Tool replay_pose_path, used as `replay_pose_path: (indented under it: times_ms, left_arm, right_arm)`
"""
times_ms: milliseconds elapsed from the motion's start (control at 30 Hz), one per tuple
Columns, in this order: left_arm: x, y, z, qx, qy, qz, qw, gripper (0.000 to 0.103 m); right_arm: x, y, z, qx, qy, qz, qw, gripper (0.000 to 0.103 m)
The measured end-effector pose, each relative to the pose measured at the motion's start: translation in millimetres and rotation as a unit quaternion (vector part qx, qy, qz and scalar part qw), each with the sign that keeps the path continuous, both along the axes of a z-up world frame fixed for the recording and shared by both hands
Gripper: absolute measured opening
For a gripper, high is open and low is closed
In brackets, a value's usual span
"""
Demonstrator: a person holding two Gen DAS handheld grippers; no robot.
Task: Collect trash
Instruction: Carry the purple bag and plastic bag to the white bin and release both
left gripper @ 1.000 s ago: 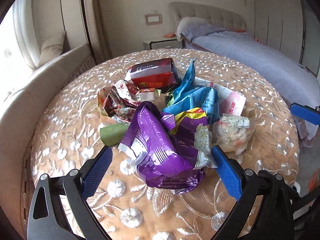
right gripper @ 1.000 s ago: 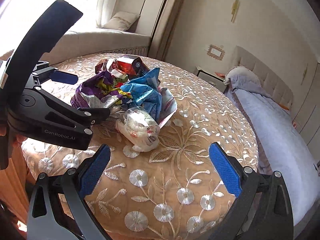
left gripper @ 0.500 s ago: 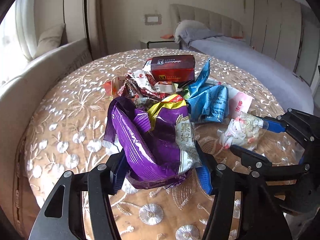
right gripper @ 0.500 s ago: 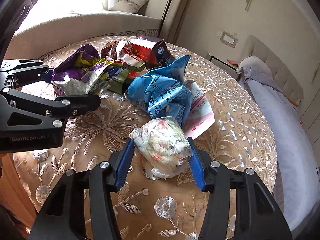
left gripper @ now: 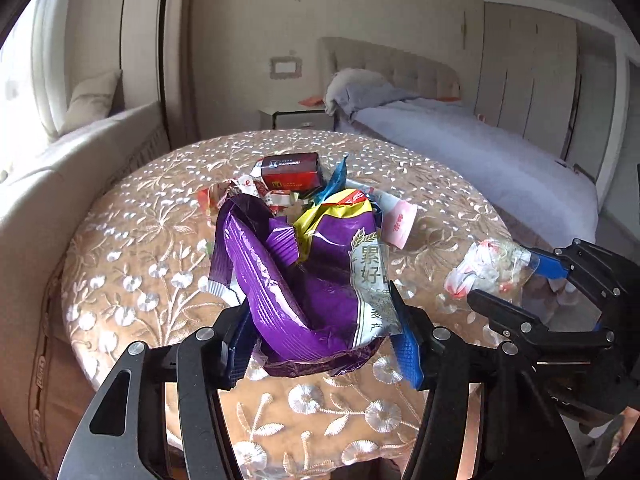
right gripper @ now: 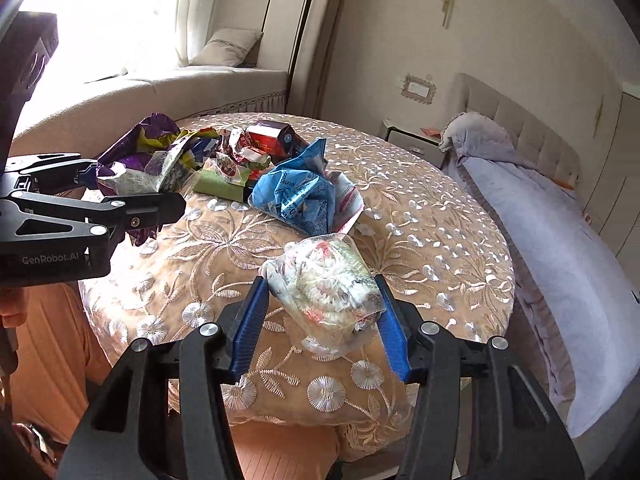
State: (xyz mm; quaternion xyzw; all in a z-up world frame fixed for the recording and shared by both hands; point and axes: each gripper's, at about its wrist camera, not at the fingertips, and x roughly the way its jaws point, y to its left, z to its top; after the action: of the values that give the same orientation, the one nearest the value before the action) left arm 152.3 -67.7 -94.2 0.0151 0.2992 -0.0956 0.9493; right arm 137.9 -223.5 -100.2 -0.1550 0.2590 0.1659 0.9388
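Round embroidered table [right gripper: 420,216], bed behind. My left gripper [left gripper: 320,332] clamps the purple snack bag [left gripper: 304,280]; right gripper [right gripper: 320,320] pinches the clear plastic bag [right gripper: 328,280]. Both lifted.

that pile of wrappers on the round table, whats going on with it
A person is clearing trash with a handheld gripper in each hand. The left gripper is shut on a purple snack bag, and the right gripper is shut on a clear bag of crumpled wrappers. A red box, a blue wrapper and other scraps lie on the embroidered tablecloth, not yet collected.
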Motion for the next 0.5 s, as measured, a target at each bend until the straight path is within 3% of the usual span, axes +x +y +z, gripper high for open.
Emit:
replay_pose_path:
  times_ms: [500]
  left_arm:
    - [-41.1, -77.9, 5.2, 0.031, -0.016, -0.094, 0.9949, 0.057]
  right_arm:
    - [-58.9, -73.0, 8.1, 0.028, -0.024, -0.083, 0.996, 0.054]
